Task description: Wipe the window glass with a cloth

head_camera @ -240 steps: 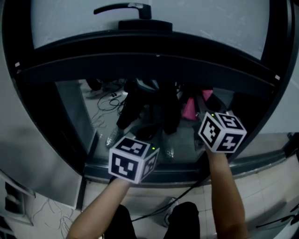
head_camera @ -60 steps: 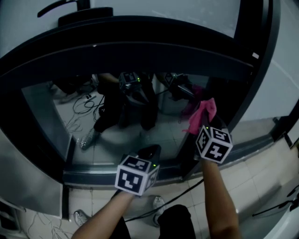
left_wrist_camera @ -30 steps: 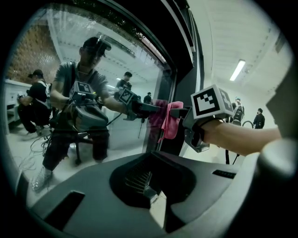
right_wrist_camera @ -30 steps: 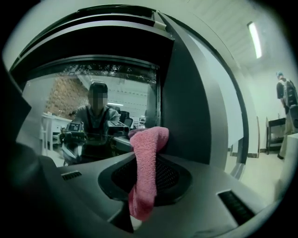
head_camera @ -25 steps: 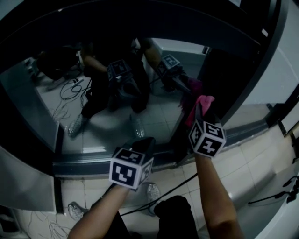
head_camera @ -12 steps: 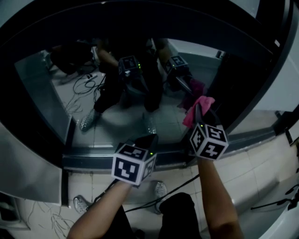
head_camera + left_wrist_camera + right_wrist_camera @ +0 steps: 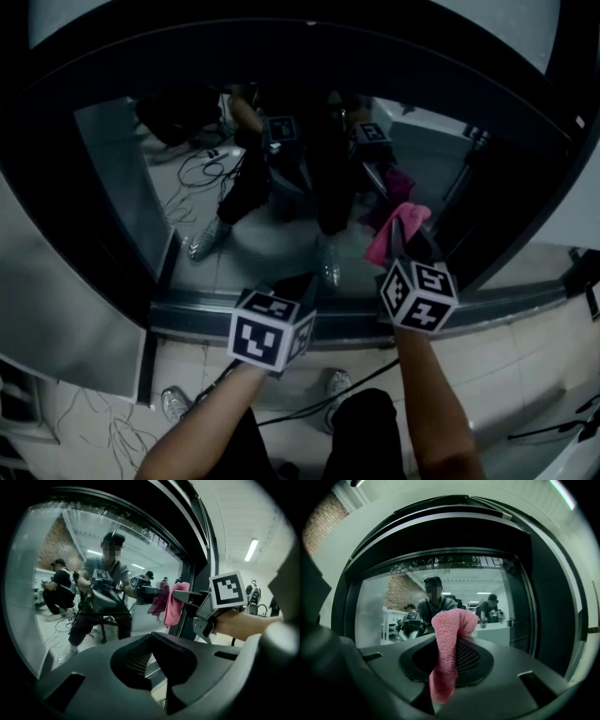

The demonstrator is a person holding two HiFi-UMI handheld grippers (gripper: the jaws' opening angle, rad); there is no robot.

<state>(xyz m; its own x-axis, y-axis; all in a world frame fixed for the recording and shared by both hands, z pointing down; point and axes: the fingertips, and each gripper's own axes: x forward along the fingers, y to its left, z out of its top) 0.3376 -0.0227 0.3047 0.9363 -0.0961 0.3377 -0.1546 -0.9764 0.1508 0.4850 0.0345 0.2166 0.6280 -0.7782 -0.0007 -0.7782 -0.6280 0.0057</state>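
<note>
**A:** A dim room, pale floor tiles [image 7: 525, 337] underfoot, and before us a broad pane of window glass [image 7: 272, 234] in a thick dark frame [image 7: 309, 56]. The pane mirrors us and the room behind. How do the edges lie?

**B:** The frame's dark right upright [image 7: 506, 216] stands just beside the cloth [image 7: 397, 229], and the grey bottom rail [image 7: 197, 314] runs below both our tongs. Left of the cloth, the glass stretches wide toward the far upright.

**A:** And the cloth itself?

**B:** It is pink, nubbly terry, folded into a soft hump. Our right tongs [image 7: 449, 658] are clenched on it, and it rises out of them at the lower right of the pane. It sits very close to its own reflection. Whether it touches the glass we cannot tell.

**A:** Our left tongs [image 7: 151, 638]?

**B:** They are clenched on nothing, with the matte black ridged pads together. We hold them low near the bottom rail, apart from the cloth.

**A:** Any print?

**B:** Black-and-white square markers on the left cube [image 7: 272, 339] and the right cube [image 7: 417, 295]. A thin cable [image 7: 314, 401] trails over the tiles by our feet.
</note>
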